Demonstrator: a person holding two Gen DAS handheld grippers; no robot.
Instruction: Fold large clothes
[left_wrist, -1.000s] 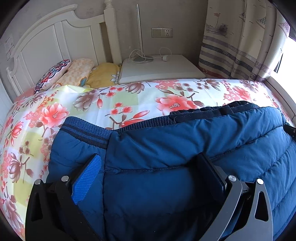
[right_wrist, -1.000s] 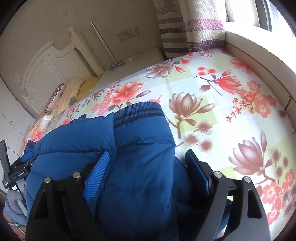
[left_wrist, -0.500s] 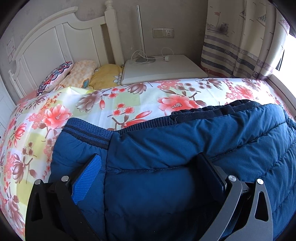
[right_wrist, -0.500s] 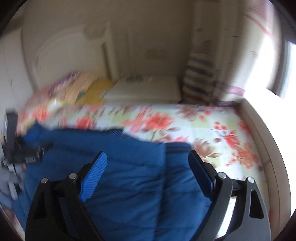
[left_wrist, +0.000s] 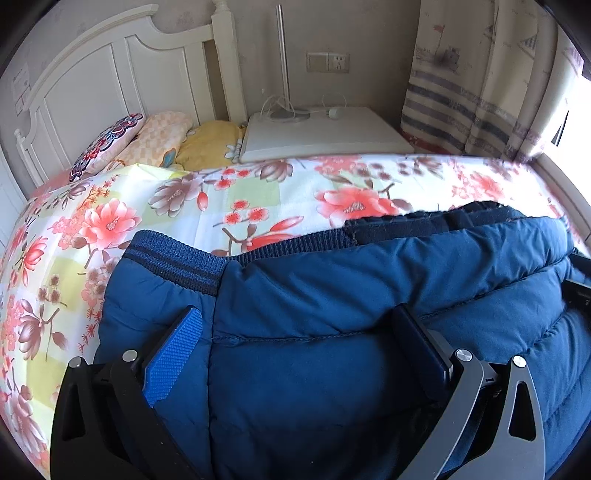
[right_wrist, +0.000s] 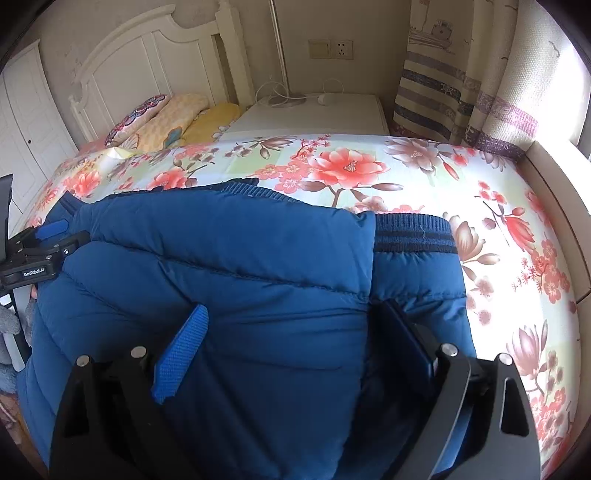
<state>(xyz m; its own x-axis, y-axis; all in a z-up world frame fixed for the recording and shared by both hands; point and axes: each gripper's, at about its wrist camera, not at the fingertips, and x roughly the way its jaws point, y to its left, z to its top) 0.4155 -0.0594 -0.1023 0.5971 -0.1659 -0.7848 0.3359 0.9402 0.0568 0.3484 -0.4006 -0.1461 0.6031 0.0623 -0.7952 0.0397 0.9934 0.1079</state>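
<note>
While the blue padded jacket (right_wrist: 229, 280) lies folded across the near side of the flowered bed (right_wrist: 491, 206), its long axis running side to side before the person, both tools sit over it — the left hand-held gripper (left_wrist: 295, 350) above the end with one ribbed cuff (left_wrist: 173, 262), the right hand-held gripper (right_wrist: 291, 343) above the other end, where a second cuff (right_wrist: 413, 232) shows. Both stand spread wide, fabric between the fingers but not pinched; the right one's jaws have just been opening. Judged from this, either end is within reach — the jacket sits directly under and ahead of both.
</note>
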